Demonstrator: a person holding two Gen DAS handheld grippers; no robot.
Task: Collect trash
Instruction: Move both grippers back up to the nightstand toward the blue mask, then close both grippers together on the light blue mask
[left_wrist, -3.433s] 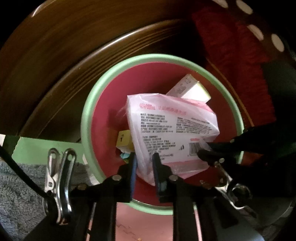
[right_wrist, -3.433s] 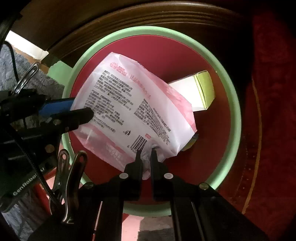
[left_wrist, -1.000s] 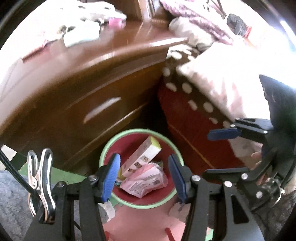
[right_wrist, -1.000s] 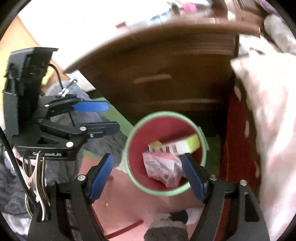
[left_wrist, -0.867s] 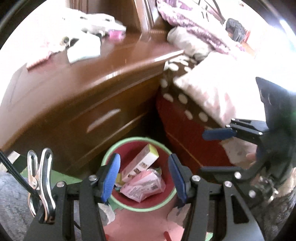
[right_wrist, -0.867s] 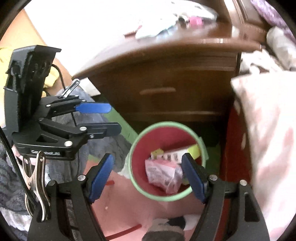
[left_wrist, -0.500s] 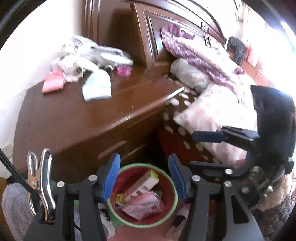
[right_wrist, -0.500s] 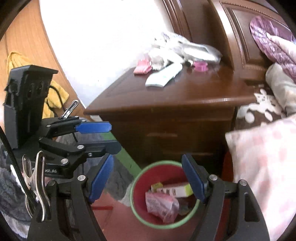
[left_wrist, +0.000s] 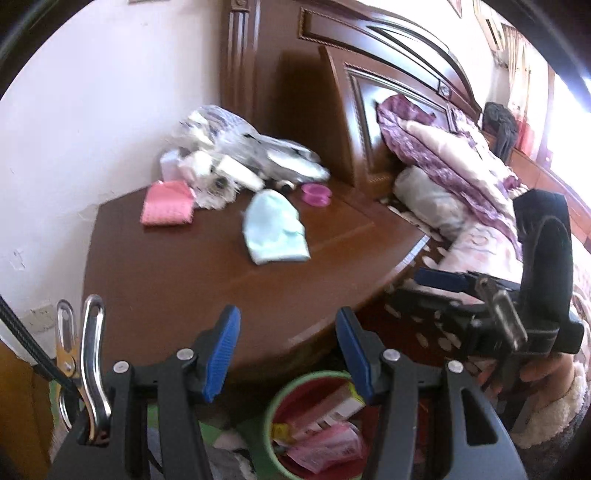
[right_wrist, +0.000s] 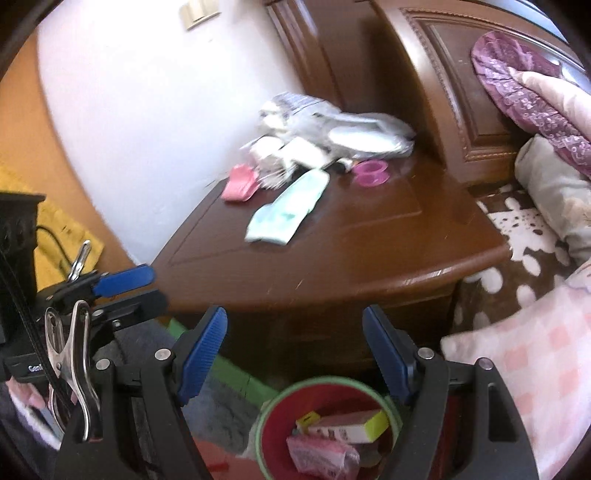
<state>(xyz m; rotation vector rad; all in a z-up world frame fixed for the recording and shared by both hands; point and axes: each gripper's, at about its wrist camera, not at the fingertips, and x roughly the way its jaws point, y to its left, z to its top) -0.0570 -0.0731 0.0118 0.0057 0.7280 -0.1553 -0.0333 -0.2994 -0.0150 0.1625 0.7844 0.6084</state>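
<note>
Round green-rimmed bin (right_wrist: 264, 417), glossy wooden nightstand (right_wrist: 369, 251), ribbed blue fingers (right_wrist: 201, 354).

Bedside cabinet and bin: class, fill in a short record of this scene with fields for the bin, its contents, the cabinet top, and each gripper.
bin: green-rimmed bin, red inside, on the floor in front of the cabinet
bin contents: pink packet, white and yellow box
cabinet top: pale blue cloth, pink pad, pink dish, plastic bags
left gripper: jaws open, empty
right gripper: jaws open, empty
bed: at the cabinet's right, pink pillow
</note>
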